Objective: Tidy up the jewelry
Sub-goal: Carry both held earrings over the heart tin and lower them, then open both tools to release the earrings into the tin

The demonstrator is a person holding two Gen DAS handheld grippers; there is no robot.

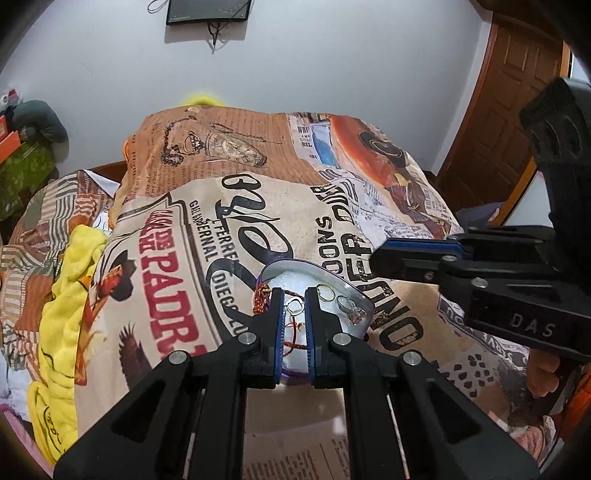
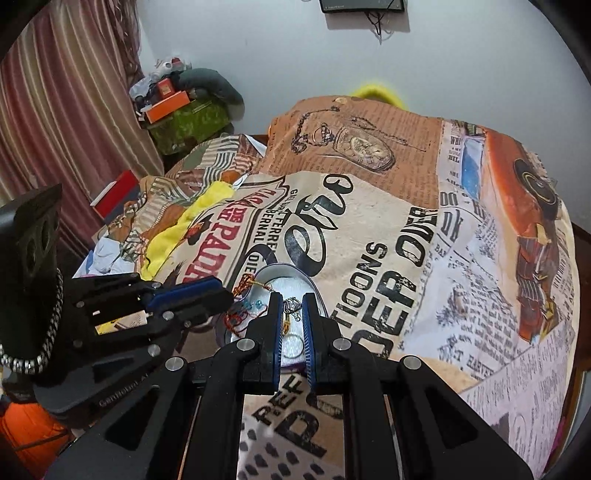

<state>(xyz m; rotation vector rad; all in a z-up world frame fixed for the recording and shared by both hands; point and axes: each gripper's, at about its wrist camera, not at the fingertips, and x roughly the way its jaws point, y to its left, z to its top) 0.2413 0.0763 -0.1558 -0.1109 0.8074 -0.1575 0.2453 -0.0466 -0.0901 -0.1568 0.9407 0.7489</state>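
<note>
Both tools low over the tin, pointing steeply down. Left gripper (image 1: 295,295): pinched to a slit, nothing held. Right gripper (image 2: 293,299): likewise all but closed, empty.

Just beyond the tips, an oval tin (image 1: 291,263) lined in white, resting on the bedcover and holding the jewelry: a gold ring (image 1: 326,293) near the middle, a stone-set silver ring (image 1: 352,314) toward the right, a red-and-gold cord bracelet (image 1: 262,299) draped over the left rim.

To do the step well:
- Open one pair before descending.
- Choose a piece lying apart, probably the gold ring.
- Come straight down and pinch across the band.
- Lift slowly, without dragging cord along.
- Keep the other tool steadying the rim, for fear of tipping on soft bedding.

Further out, newspaper-print bedcover (image 1: 166,258), with crumpled yellow cloth (image 1: 70,295) at left. Farthest, a pale wall (image 1: 332,55) with a dark frame (image 1: 207,11), a wooden door (image 1: 509,92) at right, a striped curtain (image 2: 55,92) at left.
</note>
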